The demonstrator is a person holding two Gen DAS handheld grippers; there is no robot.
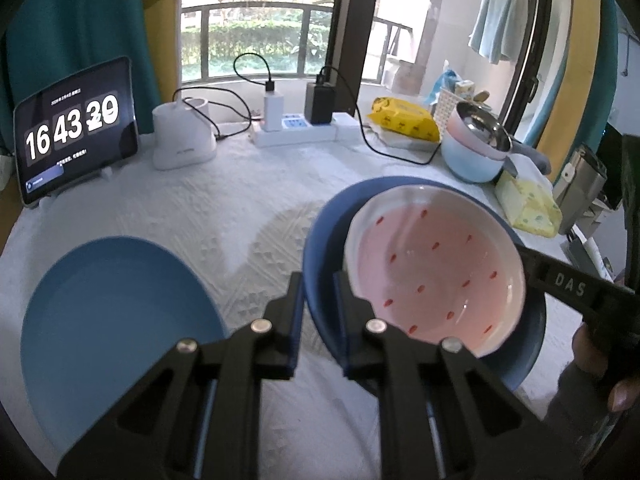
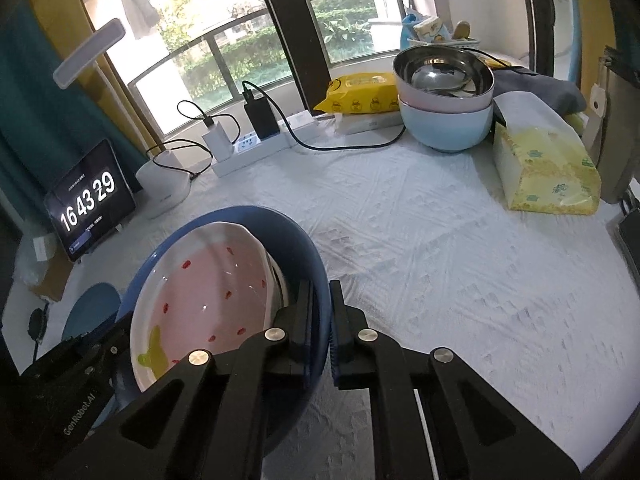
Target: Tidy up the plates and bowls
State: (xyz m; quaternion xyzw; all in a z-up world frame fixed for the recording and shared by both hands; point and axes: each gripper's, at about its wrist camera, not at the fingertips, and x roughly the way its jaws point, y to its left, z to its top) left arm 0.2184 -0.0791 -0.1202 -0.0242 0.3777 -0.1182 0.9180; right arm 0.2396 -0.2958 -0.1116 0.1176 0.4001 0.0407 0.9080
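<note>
At near left on the white cloth (image 1: pixel 248 192) lies a light blue plate (image 1: pixel 116 320). My left gripper (image 1: pixel 318 292) and right gripper (image 2: pixel 320 300) clamp opposite rims of the dark blue bowl (image 1: pixel 320 240) holding a pink bowl (image 1: pixel 432 268); stacked bowls (image 2: pixel 444 100) stand far right.

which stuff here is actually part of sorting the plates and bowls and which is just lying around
Part of the job:
- dark blue bowl, gripped by both grippers
- pink strawberry dish inside it
- light blue plate
- stacked bowls

Just lying about:
- tablet clock
- power strip
- yellow wipes pack
- tissue pack
</note>
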